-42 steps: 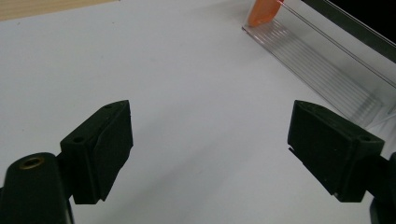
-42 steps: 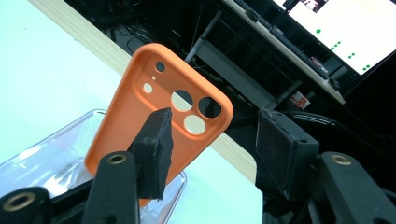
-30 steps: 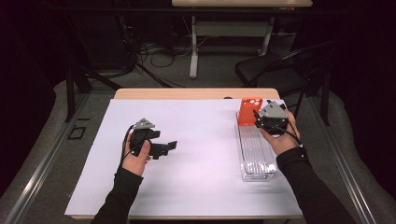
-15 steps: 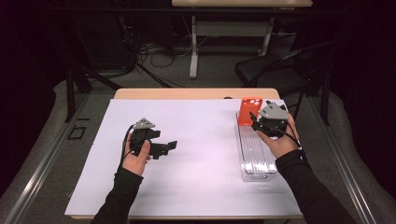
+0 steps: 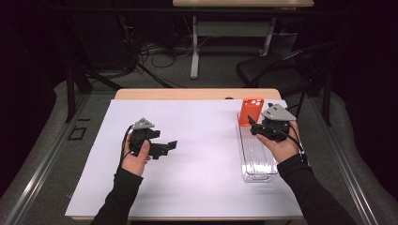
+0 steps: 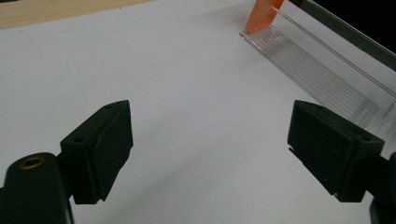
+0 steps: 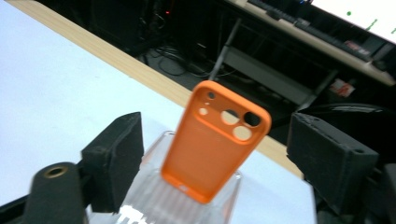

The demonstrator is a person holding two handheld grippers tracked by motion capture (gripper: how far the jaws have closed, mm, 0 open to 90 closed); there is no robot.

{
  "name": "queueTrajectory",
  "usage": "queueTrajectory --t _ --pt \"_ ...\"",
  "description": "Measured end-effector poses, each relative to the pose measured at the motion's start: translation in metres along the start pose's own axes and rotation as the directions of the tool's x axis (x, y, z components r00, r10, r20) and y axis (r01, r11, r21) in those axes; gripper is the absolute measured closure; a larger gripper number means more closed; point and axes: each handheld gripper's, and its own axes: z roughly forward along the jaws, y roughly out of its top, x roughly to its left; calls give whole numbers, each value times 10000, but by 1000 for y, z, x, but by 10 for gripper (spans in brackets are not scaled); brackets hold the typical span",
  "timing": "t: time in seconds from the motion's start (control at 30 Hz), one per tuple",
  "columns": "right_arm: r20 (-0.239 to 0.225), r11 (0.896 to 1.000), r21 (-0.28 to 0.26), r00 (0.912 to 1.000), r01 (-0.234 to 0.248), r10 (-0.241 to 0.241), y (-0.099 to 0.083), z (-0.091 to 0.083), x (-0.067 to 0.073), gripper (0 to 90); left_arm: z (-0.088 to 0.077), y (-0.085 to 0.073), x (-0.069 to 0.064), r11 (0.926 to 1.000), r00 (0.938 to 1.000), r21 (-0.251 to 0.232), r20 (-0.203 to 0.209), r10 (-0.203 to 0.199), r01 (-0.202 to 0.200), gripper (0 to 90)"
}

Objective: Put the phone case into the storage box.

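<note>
High view: white sheet-covered table [image 5: 197, 187]. Clear plastic rack [image 5: 257, 157] lies lengthwise at the right side; an orange phone case [image 5: 251, 111] stands upright at its far end, leaning back. Right gripper [image 5: 254, 128] held over the rack, just short of the case, pointing toward it. Left gripper [image 5: 170, 146] low over bare table at left centre, well apart from the rack, holding nothing.

Left gripper view: jaws spread wide, only white table between them. Rack [image 6: 322, 60] runs across the upper right, with the foot of the case [image 6: 262, 16] at its far end.

Right gripper view: jaws wide apart, empty, and the phone case [image 7: 215, 140] framed between them (camera cut-outs at top, back face toward the lens). Its lower edge sits in the ribbed rack [image 7: 187, 205]. No contact that I can see.

Judgement: approach step, the right gripper lining up to take the case. Next move likely calls for advancing until the jaws flank the case's side edges, then closing gently, since the case is thin and flexible, and lifting straight up out of the slot to avoid dragging the light rack.
</note>
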Motion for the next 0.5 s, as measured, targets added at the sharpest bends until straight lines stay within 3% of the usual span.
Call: queueTrajectory --t 0.2,0.43,0.5 --pt "-811 9945 254 9914 -1013 1030 2 -10 4 139 -2 1 0 10000 9999 -56 88 52 -51 143" --pt "-1368 9834 97 9740 -1809 1805 3 -24 5 68 -5 1 1 9998 9999 -219 139 22 -19 143" --pt "-1503 9840 123 9725 -1779 1777 3 -26 6 16 -6 2 1 9996 9999 -277 118 -39 42 143"
